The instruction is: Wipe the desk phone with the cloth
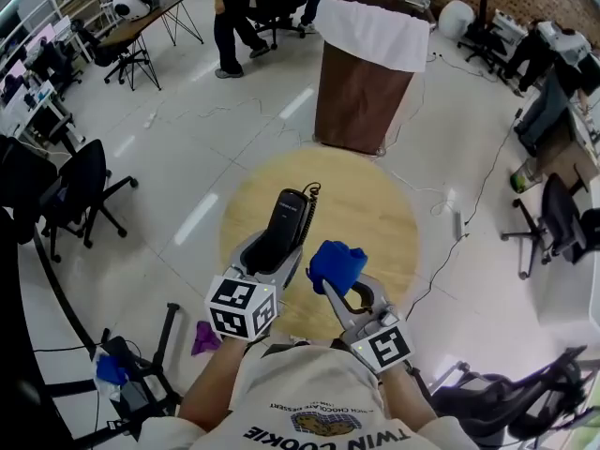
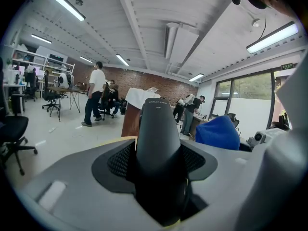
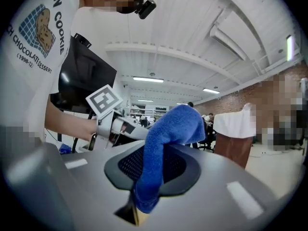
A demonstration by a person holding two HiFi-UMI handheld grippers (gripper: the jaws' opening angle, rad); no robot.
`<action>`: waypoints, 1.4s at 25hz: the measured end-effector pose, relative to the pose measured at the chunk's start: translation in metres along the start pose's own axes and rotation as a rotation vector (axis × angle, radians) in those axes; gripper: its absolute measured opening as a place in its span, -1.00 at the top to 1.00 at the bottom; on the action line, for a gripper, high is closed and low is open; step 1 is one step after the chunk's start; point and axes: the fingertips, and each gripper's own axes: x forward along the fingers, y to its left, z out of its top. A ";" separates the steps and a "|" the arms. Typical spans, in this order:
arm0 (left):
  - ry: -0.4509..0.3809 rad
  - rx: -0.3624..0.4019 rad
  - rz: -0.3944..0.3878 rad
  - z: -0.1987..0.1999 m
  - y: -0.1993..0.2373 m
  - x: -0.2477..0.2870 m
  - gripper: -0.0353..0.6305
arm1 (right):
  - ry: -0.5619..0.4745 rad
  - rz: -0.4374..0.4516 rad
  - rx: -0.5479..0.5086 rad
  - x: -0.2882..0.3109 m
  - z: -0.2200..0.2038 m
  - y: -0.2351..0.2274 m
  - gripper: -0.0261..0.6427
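A black phone handset [image 1: 286,218] stands tilted over the round wooden table [image 1: 380,214], its coiled cord [image 1: 307,204] hanging along its right side. My left gripper [image 1: 272,253] is shut on the handset's lower half; in the left gripper view the handset [image 2: 158,143] rises between the jaws. Right beside it, my right gripper [image 1: 334,287] is shut on a bunched blue cloth [image 1: 337,263]. The cloth [image 3: 166,143] droops over the jaws in the right gripper view, and the cloth [image 2: 219,133] also shows just right of the handset. No phone base is visible.
A brown bin [image 1: 361,87] draped in white stands beyond the table. A black office chair [image 1: 75,190] is at the left, more chairs at the right. A purple rag [image 1: 204,337] lies on the floor by my left side. A person [image 1: 230,17] stands far back.
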 end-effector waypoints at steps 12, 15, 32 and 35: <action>0.206 -0.039 0.041 -0.103 0.015 0.042 0.10 | 0.073 -0.118 0.002 -0.013 -0.014 -0.036 0.73; 0.259 -0.036 0.048 -0.122 0.018 0.053 0.10 | 0.102 -0.142 0.013 -0.015 -0.023 -0.041 0.73; 0.463 -0.036 0.117 -0.192 0.037 0.088 0.10 | 0.144 -0.159 0.037 -0.025 -0.036 -0.042 0.73; 0.478 -0.033 0.137 -0.196 0.039 0.090 0.10 | 0.151 -0.157 0.046 -0.026 -0.037 -0.040 0.73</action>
